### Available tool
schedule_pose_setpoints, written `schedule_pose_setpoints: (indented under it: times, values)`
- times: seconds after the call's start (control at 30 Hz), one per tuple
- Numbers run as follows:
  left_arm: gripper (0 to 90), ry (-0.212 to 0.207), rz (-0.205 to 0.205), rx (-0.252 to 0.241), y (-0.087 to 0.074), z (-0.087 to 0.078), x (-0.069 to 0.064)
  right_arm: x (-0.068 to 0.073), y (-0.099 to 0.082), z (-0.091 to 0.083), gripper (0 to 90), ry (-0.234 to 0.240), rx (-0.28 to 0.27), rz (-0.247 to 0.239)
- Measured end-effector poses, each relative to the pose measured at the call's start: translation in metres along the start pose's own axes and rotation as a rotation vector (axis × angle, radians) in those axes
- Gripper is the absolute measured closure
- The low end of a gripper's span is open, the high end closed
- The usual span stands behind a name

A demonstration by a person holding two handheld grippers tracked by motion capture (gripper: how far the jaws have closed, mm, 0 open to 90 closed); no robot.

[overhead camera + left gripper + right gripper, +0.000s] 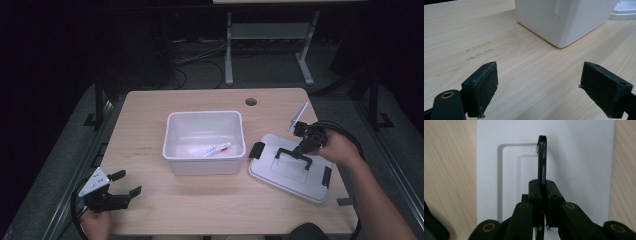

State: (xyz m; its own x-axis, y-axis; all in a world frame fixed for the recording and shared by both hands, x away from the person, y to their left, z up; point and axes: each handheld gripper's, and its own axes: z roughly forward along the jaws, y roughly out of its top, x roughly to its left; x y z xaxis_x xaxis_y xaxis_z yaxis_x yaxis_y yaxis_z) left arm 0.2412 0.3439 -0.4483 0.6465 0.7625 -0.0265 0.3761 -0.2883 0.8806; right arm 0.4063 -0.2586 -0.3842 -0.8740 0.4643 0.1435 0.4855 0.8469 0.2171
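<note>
At four o'clock on the wooden table [150, 205], the right gripper [299, 151] pinches the black handle [542, 157] of the white lid [292, 175], which lies near the table's right edge, just beside the white bin [204, 142]. At seven o'clock the left gripper [122, 184] hovers, jaws wide and empty, bare wood ahead. High view shows a marker [216, 149] inside the bin and dark floor around.
</note>
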Motion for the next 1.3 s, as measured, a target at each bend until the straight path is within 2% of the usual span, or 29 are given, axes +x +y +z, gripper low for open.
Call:
schedule_pose_setpoints:
  times: [0.27,0.77,1.0,1.3]
  values:
    - [13.5,-0.002,0.002,0.003,0.0,0.0,-0.001,0.004,-0.009,-0.018,84.7,-0.007,-0.038,-0.005]
    - [13.5,0.0,-0.002,-0.002,0.0,0.0,-0.001,0.02,-0.011,-0.071,84.7,-0.066,-0.09,-0.042]
    - [13.6,-0.001,0.001,0.0,0.001,0.0,-0.001,0.03,-0.006,-0.093,84.7,-0.081,-0.099,-0.071]
    - [13.5,0.0,0.0,-0.004,0.001,0.0,-0.001,0.043,0.01,-0.122,84.7,-0.103,-0.097,-0.12]
